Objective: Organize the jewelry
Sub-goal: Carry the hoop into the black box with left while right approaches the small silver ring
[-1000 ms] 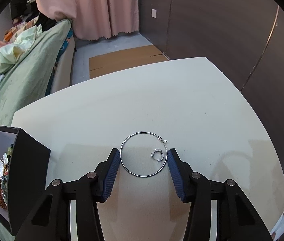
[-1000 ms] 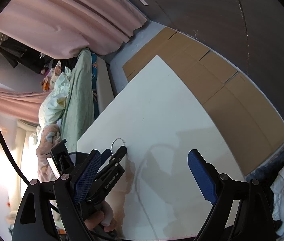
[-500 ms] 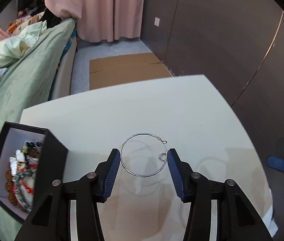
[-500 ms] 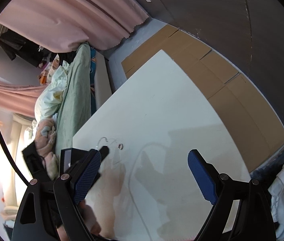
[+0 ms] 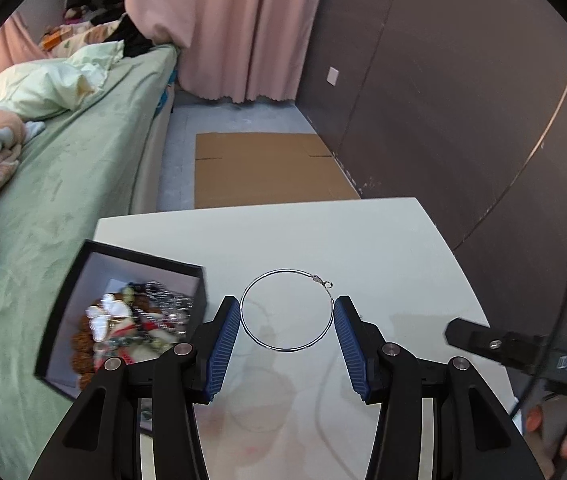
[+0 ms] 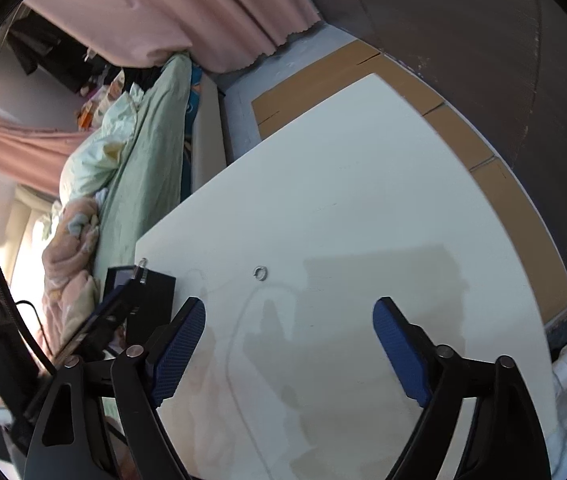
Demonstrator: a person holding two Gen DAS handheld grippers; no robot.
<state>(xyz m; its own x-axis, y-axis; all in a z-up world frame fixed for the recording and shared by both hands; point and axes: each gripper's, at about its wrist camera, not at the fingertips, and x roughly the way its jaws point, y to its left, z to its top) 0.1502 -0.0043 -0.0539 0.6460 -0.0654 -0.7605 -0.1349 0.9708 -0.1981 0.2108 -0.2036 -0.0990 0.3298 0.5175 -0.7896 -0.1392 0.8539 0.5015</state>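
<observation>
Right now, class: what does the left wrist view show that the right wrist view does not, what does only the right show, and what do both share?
Only the left wrist view shows the large hoop earring clamped between the left gripper pads, and the jumble of jewelry inside the black box.

Only the right wrist view shows the small ring lying alone on the table, beyond the open, empty right gripper.

Both show the white table, black box, green bed, pink curtain and cardboard.
</observation>
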